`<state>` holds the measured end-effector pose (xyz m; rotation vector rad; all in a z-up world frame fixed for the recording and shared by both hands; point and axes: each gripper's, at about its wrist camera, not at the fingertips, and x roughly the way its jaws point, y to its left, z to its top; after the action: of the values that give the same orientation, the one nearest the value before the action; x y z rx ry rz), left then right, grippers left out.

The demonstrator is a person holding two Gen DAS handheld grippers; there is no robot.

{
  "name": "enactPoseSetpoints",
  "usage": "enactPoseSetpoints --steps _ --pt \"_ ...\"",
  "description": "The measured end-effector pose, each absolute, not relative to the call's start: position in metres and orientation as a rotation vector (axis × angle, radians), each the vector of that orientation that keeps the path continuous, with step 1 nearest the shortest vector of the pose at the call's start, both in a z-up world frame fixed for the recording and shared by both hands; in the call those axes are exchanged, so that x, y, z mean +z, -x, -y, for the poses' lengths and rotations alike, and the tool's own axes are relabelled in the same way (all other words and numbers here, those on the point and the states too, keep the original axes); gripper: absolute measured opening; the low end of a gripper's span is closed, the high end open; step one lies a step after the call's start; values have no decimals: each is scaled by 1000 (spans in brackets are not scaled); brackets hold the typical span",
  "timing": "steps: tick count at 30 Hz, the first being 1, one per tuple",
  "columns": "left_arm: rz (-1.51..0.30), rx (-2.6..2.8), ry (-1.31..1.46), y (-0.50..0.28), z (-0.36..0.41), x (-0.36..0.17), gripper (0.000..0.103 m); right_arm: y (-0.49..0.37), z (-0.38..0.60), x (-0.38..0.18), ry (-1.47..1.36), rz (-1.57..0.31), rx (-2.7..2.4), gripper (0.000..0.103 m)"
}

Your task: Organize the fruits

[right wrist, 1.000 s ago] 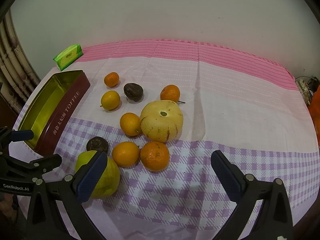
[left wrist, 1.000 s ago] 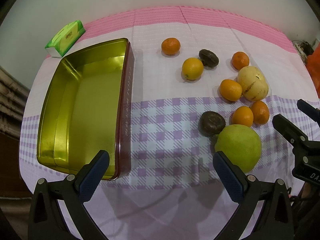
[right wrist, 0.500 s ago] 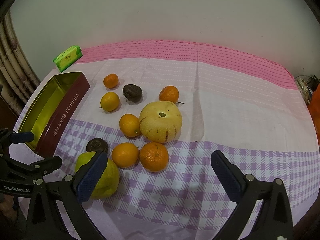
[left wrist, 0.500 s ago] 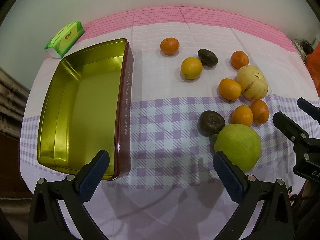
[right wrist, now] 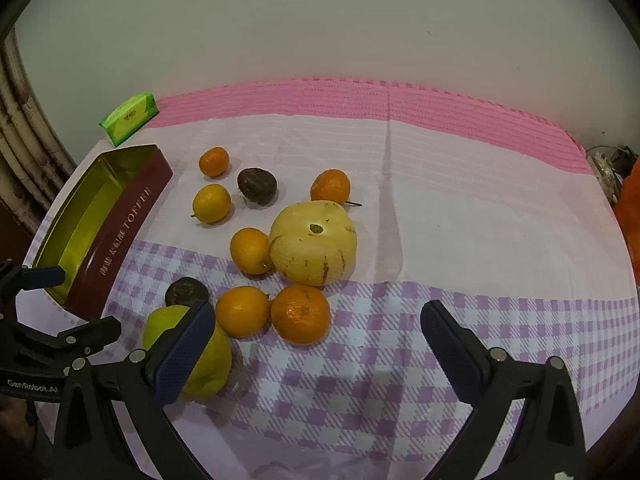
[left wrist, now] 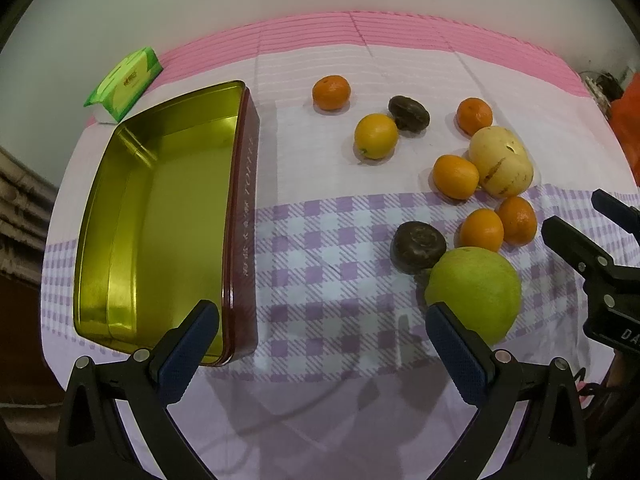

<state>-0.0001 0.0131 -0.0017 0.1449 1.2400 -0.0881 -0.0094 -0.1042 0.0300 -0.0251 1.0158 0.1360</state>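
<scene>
A pink and purple-checked tablecloth (right wrist: 460, 208) covers the table. Low in each frame, the left gripper (left wrist: 320, 332) and right gripper (right wrist: 316, 332) gape wide, holding nothing. Fruits (right wrist: 312, 248) cluster at centre-left; the empty toffee tin (left wrist: 160, 216) sits left, a green packet (left wrist: 124, 80) upper left.

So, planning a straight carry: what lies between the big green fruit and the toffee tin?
Only bare checked tablecloth lies between the big green fruit and the toffee tin; the left wrist view shows that stretch plainly.
</scene>
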Motion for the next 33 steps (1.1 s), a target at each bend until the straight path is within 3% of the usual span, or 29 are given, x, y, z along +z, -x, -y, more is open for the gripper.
enactPoseSetpoints --steps 11,33 --pt "-1212 -135 -165 1 -8 0 103 -2 102 14 53 -1073 141 70" --pt "-1202 -249 -204 6 12 -2 100 -14 85 -21 61 -1162 217 39"
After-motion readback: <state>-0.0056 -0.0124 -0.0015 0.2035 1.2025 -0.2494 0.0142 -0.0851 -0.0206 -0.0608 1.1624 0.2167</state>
